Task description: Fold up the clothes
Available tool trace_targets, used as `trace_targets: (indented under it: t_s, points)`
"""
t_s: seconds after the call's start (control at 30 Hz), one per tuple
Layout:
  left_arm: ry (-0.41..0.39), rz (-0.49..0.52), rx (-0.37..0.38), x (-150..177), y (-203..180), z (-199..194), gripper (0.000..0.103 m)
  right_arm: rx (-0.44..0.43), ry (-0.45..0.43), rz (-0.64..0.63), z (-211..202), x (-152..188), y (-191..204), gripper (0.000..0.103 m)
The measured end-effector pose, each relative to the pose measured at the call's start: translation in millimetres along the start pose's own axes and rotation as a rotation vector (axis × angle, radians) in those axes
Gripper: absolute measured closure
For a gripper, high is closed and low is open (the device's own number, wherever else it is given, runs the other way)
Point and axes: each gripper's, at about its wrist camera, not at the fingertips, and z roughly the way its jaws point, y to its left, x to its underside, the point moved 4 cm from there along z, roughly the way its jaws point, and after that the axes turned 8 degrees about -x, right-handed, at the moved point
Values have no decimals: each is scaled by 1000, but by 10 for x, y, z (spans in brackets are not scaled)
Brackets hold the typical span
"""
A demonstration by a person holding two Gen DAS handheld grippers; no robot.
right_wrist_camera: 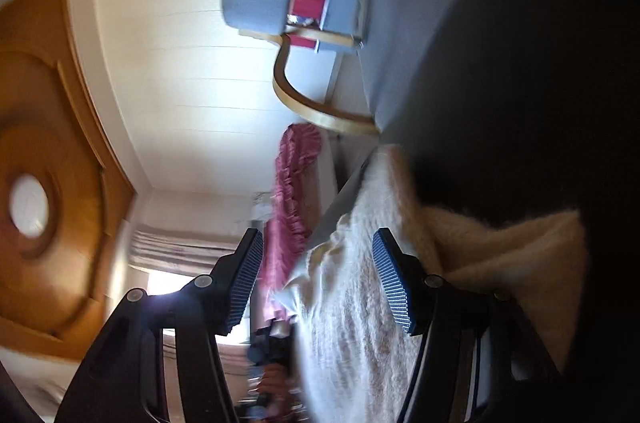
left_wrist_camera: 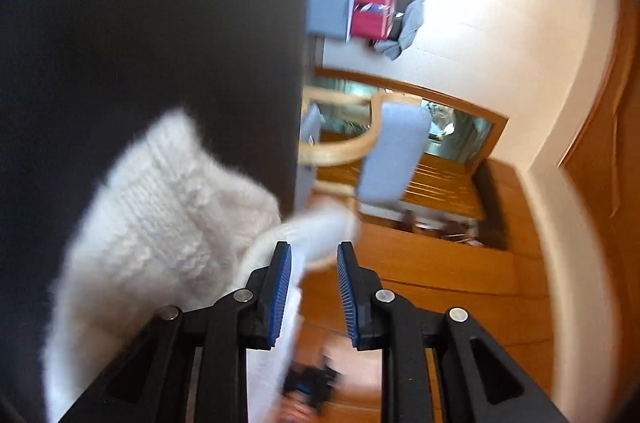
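Wood panelling, white walls and a dark surface fill both rolled, blurred wrist views. Nearest the left lens, the left gripper (left_wrist_camera: 314, 253) has its 2 blue-ribbed pads standing apart; a white edge of the sweater (left_wrist_camera: 160, 223) runs along the inner face of the left-hand pad, but the gap is wider than the cloth and nothing is pinched. The rest of that 1 fluffy white knit spreads leftward over the dark surface (left_wrist_camera: 140, 23), its lower part cut off by the frame. In the right view the right gripper (right_wrist_camera: 318, 243) also stands wide, with the sweater (right_wrist_camera: 352, 303) lying between and beneath its 2 pads; whether either pad touches the knit I cannot tell. Beyond, 1 pink ruffled cloth (right_wrist_camera: 292, 207) hangs, its lower end smeared. Farther off is 1 armchair (left_wrist_camera: 392, 159) with grey cushions and a bent wooden frame, and farthest, 1 heap of folded grey and red items (left_wrist_camera: 360, 9) against the wall. A dark shape low between the left fingers is too blurred to name.
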Motion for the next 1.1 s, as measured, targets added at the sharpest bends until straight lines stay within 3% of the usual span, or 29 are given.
trace_targets:
  t_s: [0.1, 0.2, 0.27, 0.33, 0.4, 0.47, 0.57, 0.63, 0.73, 0.97, 1.1]
  points:
    - [-192, 194, -133, 142, -292, -263, 81, 188, -22, -330, -29, 156, 469, 42]
    - [-365, 458, -265, 523, -713, -310, 81, 434, -3, -719, 211, 588, 959, 42]
    - [-391, 653, -330, 856, -990, -94, 81, 568, 9, -928, 443, 873, 1190, 42]
    - [-351, 798, -377, 1130, -1118, 254, 81, 573, 43, -1009, 660, 1087, 1251, 42]
    - [-310, 863, -430, 1251, -1089, 595, 81, 578, 76, -1012, 828, 1198, 1156, 45]
    - [-264, 882, -533, 1244, -951, 869, 81, 581, 122, -961, 946, 1228, 929, 47]
    - [-219, 875, -623, 1172, -680, 992, 83, 589, 176, -829, 886, 1199, 614, 47]
    - [-247, 881, -618, 1157, -688, 959, 83, 591, 186, -749, 841, 1112, 487, 47]
    - [-309, 887, -721, 1106, -644, 950, 85, 599, 197, -727, 795, 1099, 433, 49]
    - [-292, 845, -649, 1018, -579, 892, 85, 583, 136, -694, 635, 1023, 489, 49]
    - [-295, 852, -653, 994, -567, 870, 84, 601, 122, -855, 709, 1166, 809, 48]
